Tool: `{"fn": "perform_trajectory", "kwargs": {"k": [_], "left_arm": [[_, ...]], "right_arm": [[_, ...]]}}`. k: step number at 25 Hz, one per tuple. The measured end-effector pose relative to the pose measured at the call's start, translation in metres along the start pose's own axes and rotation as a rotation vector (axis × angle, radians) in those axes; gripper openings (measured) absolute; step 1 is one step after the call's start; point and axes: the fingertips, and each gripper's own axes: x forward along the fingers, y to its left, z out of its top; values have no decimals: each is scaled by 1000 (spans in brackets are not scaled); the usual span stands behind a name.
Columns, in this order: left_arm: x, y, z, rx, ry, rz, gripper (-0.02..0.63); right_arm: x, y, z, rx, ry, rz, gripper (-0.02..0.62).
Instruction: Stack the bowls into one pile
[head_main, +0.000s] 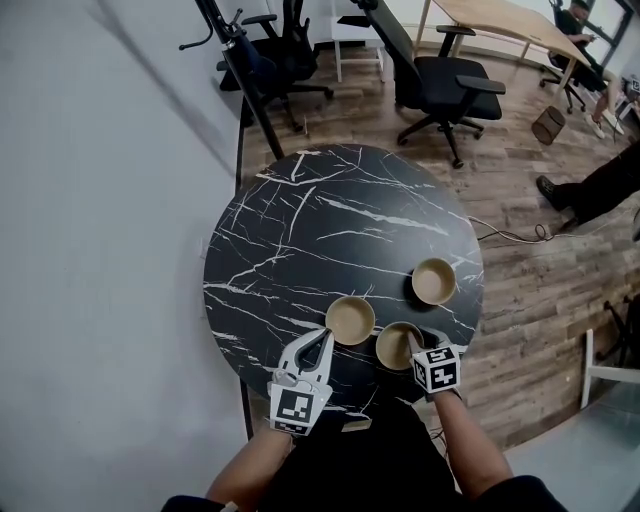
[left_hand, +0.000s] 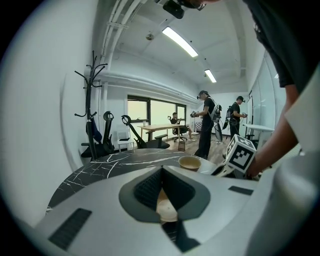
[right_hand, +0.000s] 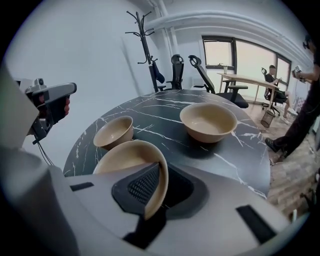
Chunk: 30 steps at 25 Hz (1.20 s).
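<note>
Three bowls on the dark surface (head_main: 300, 230), two gripped by tongs.
The lower-right bowl (head_main: 392, 346) is pinched at its rim by the right tongs (head_main: 414, 344), the centre bowl (head_main: 350, 320) by the left tongs (head_main: 326, 336); the third bowl (head_main: 434, 281) is seen apart, upper right.

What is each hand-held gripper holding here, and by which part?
The right hand-held gripper pinches the nearest tan round bowl by its near rim; the left hand-held gripper looks clamped on the rim of the leftmost tan bowl.
</note>
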Motion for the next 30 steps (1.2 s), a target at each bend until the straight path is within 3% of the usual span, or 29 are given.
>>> {"fn": "perform_trajectory", "kwargs": {"k": [13, 30], "left_arm": [[9, -11, 4, 2, 2, -11, 12], [38, -22, 19, 35, -8, -27, 12]], "right_arm": [[-23, -7, 18, 0, -61, -10, 21], [-46, -53, 87, 4, -197, -79, 21]]}}
